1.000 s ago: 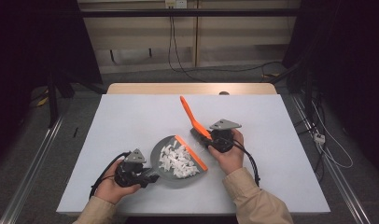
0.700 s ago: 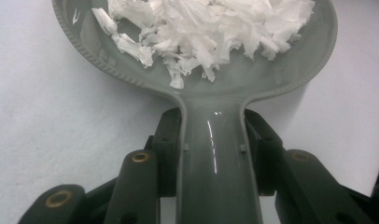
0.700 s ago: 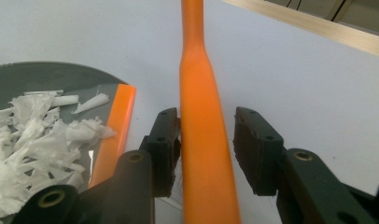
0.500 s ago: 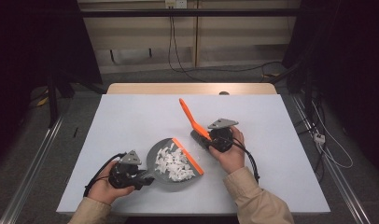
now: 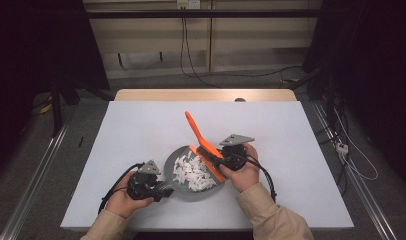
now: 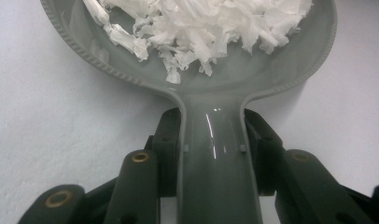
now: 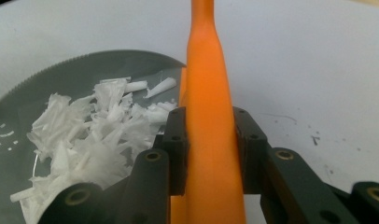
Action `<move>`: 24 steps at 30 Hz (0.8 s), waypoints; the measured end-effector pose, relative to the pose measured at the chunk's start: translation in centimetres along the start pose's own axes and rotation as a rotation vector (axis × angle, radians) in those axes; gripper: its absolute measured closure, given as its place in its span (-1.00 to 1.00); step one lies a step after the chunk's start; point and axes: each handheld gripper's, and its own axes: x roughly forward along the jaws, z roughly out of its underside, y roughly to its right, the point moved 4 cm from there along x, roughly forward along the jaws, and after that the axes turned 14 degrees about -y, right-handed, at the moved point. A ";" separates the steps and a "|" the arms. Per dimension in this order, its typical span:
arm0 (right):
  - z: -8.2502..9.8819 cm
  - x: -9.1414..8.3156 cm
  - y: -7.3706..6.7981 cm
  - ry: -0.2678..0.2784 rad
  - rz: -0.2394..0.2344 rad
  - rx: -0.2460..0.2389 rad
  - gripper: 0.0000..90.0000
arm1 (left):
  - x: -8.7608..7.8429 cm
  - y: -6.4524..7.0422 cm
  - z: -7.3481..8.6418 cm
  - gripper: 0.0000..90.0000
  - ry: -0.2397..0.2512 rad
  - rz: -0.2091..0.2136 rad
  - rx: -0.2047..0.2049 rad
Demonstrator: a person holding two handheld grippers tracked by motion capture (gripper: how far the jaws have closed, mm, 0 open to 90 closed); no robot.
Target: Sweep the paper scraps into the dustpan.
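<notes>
The surface (image 5: 141, 130) is a broad, matte, pale sheet, bare but for the work at its near middle. There sits the grey dustpan (image 5: 177, 159), a smooth, glossy plastic scoop with a rounded body and a finely ribbed rim; it lies flat so its contents stay put. Its handle (image 6: 218, 158) runs back toward the near left, where the left claw (image 5: 163, 190) is clamped on it, jaws pressed to either side, probably to steady the pan against the sweeping.

Along the pan's right edge stands the orange brush (image 5: 203, 147), a slim plastic tool with a long tapering handle (image 7: 208, 93) that slants up and away to the far side. The right claw (image 5: 223, 161) is clamped on that handle low down, close to the brush head, which gives good control of the head at the pan's lip. Its bristled edge seems to rest at the pan's right rim, likely to push stray bits inward.

Inside the pan lies a loose heap of white paper shreds (image 5: 192, 172), thin, crinkled and irregular, piled mostly toward the middle and right.
</notes>
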 end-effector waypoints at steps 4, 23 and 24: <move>-0.2 0.0 -1.0 0.028 0.004 -0.010 0.58 | 0.0 0.0 -0.1 0.40 0.006 -0.002 -0.018; -1.4 -1.1 0.6 0.130 -0.024 0.020 0.58 | -0.4 -0.3 0.0 0.40 0.030 0.002 -0.005; -1.4 -1.1 0.8 0.128 -0.017 0.025 0.58 | -0.5 -0.3 0.1 0.40 0.031 0.001 -0.004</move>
